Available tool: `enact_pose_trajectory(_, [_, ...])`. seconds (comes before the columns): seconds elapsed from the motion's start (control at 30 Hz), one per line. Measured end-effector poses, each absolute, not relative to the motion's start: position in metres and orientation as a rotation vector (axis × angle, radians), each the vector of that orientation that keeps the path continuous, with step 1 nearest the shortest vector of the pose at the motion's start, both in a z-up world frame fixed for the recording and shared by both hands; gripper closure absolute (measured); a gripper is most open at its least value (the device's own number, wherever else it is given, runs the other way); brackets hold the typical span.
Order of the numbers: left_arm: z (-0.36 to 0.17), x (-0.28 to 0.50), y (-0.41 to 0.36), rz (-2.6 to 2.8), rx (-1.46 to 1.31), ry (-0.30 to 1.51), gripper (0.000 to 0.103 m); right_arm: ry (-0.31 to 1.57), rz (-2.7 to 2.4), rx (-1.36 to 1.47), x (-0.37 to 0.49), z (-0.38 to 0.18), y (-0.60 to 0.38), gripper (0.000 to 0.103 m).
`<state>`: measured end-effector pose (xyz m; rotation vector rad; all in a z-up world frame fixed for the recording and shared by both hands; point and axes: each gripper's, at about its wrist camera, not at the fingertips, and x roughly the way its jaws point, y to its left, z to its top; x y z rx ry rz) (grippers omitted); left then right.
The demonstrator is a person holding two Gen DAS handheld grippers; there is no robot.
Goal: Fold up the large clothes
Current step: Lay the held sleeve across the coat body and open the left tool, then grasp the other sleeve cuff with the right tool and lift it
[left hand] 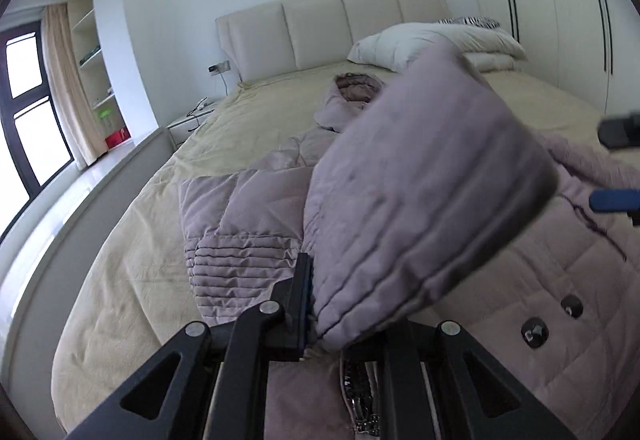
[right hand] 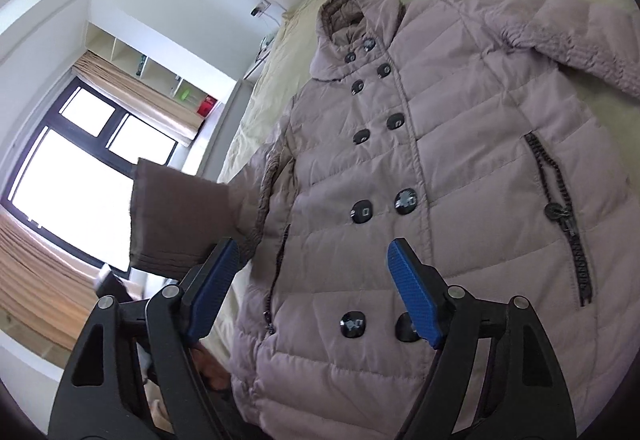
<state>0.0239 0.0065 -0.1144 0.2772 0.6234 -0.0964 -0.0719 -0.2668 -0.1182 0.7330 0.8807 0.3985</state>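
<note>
A mauve quilted coat (right hand: 440,160) with dark buttons lies face up on the bed, collar toward the headboard. My left gripper (left hand: 320,304) is shut on the cuff of its sleeve (left hand: 420,192) and holds it raised above the coat body; the raised sleeve also shows in the right wrist view (right hand: 176,220). My right gripper (right hand: 312,288) is open and empty, hovering over the lower front of the coat near the bottom buttons. Its blue fingertips (left hand: 612,200) show at the right edge of the left wrist view.
The beige bed sheet (left hand: 132,240) spreads around the coat. A folded white duvet (left hand: 432,40) lies by the padded headboard (left hand: 332,28). A nightstand (left hand: 192,120), shelves and a window (left hand: 28,108) stand to the left. White wardrobe doors (left hand: 560,20) are on the right.
</note>
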Motion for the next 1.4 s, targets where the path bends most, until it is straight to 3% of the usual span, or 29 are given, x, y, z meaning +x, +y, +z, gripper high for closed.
enact_pose_trajectory(0.6, [-0.134, 0.017, -0.016, -0.102, 0.383, 0.621, 0.090, 1.191, 0.609, 1.209, -0.007, -0.225, -0.211, 0.026])
enact_pose_trajectory(0.67, [-0.134, 0.020, -0.015, -0.104, 0.377, 0.625, 0.090, 1.184, 0.624, 1.190, 0.002, -0.227, -0.203, 0.038])
enact_pose_trajectory(0.7, [-0.134, 0.021, -0.014, -0.102, 0.368, 0.627, 0.090, 1.181, 0.648, 1.170, 0.007, -0.225, -0.198, 0.054])
enact_pose_trajectory(0.73, [-0.134, 0.023, -0.013, -0.099, 0.358, 0.628, 0.090, 1.183, 0.673, 1.150, 0.012, -0.222, -0.192, 0.064])
enact_pose_trajectory(0.8, [-0.133, 0.028, -0.009, -0.094, 0.337, 0.634, 0.086, 1.171, 0.686, 1.094, 0.020, -0.212, -0.185, 0.071])
enact_pose_trajectory(0.9, [-0.132, 0.033, -0.007, -0.088, 0.307, 0.627, 0.067, 1.128, 0.697, 1.017, 0.034, -0.188, -0.182, 0.082])
enact_pose_trajectory(0.97, [-0.129, 0.036, -0.005, -0.067, 0.277, 0.612, 0.040, 1.085, 0.709, 0.951, 0.044, -0.164, -0.180, 0.085])
enact_pose_trajectory(1.03, [-0.125, 0.039, -0.001, -0.053, 0.230, 0.592, 0.031, 1.034, 0.728, 0.880, 0.057, -0.134, -0.175, 0.086])
enact_pose_trajectory(1.4, [-0.115, 0.153, 0.029, -0.009, -0.142, 0.649, 0.030, 0.638, 0.708, 0.663, 0.116, 0.078, -0.230, 0.088])
